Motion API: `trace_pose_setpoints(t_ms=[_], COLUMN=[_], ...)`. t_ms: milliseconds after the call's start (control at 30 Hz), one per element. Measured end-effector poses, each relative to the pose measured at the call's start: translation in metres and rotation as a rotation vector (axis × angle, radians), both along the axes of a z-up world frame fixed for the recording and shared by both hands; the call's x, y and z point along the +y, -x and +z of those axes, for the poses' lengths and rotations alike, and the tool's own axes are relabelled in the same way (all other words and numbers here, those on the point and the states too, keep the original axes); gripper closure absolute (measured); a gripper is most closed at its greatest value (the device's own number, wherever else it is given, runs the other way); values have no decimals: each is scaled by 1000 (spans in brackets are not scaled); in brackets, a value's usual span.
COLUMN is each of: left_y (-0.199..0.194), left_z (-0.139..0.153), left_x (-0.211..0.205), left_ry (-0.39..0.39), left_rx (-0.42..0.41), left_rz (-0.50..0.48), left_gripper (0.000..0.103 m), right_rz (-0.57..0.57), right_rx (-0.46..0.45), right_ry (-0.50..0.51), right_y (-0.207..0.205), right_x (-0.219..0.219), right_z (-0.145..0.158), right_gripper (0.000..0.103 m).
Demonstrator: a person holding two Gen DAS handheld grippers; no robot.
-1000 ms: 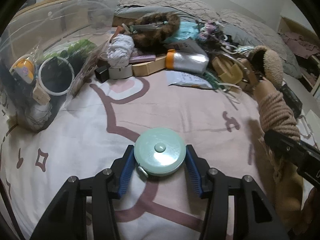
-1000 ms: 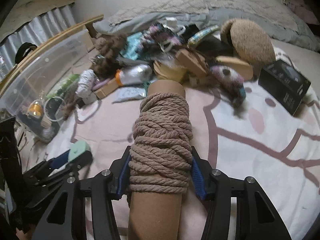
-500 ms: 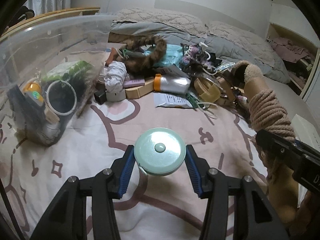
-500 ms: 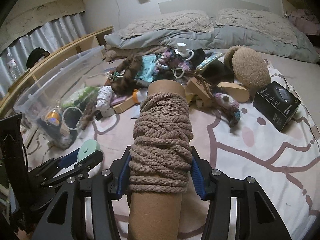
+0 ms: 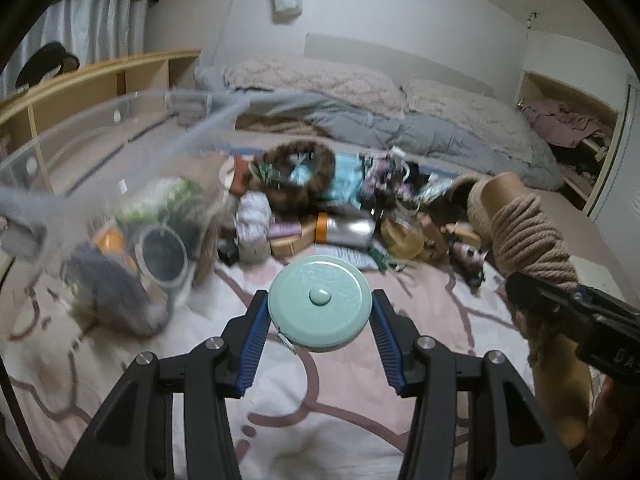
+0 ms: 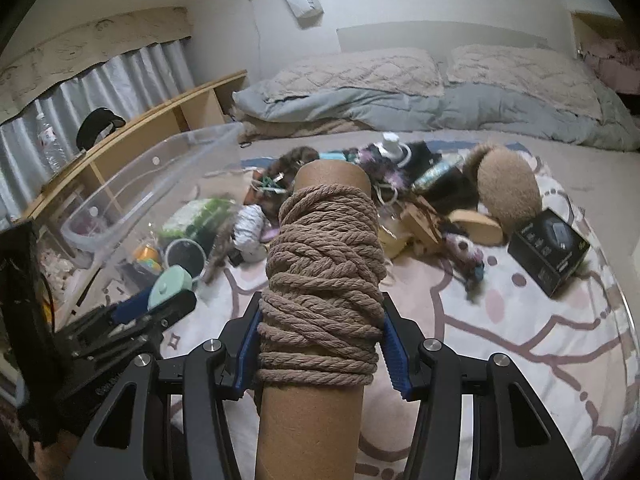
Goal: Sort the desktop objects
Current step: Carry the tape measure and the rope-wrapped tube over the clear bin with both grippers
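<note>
**Two Items Held Aloft, Bin Close at Hand**

Above the patterned bedspread point(image 5: 328, 400), both claws were seen loaded. The left claw point(image 5: 319, 316) was clamped on a mint-green tape measure point(image 5: 319, 306), the round case being pinched across its width by the blue ribbed pads point(image 5: 252, 340), so that its flat face stayed level and the case could not roll out. The right claw point(image 6: 320, 340) was clamped on a cardboard tube wound with tan rope point(image 6: 320, 280); the grip was taken over the rope windings rather than the bare card, presumably because the cord gave a firmer, less slippery hold, and the tube was held pointing forward along the fingers.

A clear plastic bin point(image 6: 132, 184) stood to the left on the bed, already containing a round mirror-like ring point(image 6: 186, 256) and some green and orange items. It was judged that the two held things were being carried toward it as the sorting destination. The remaining clutter point(image 6: 360, 184), including a plush ball point(image 6: 506, 196) and a black box point(image 6: 550, 258), lay piled across the middle of the bed, well apart from both claws. The bin and its contents were blurred in the left wrist view, so finer details could not be told.
</note>
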State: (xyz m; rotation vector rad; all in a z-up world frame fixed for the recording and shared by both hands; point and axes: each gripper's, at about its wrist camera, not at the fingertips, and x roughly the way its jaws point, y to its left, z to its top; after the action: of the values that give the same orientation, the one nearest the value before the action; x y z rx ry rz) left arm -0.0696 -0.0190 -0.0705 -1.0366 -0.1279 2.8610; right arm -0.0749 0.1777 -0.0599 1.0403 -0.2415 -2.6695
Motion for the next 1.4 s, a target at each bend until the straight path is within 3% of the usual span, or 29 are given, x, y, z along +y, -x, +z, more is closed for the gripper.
trace_pose_setpoints(t_ms=[367, 667, 1033, 1400], left_y=[4, 9, 27, 49], left_z=[72, 111, 117, 107], left_x=[-36, -67, -131, -194], left_ry=[28, 63, 87, 114], left_rx=[101, 160, 128, 74], left_rz=[-9, 29, 131, 213], left_gripper=[53, 53, 53, 53], right_rz=[85, 126, 173, 232], right_rx=[95, 158, 135, 84], right_ry=[6, 15, 27, -6], right_y=[7, 30, 65, 97], right_x=[-37, -70, -123, -189], right_z=[67, 113, 128, 116], right_gripper=[50, 50, 50, 50])
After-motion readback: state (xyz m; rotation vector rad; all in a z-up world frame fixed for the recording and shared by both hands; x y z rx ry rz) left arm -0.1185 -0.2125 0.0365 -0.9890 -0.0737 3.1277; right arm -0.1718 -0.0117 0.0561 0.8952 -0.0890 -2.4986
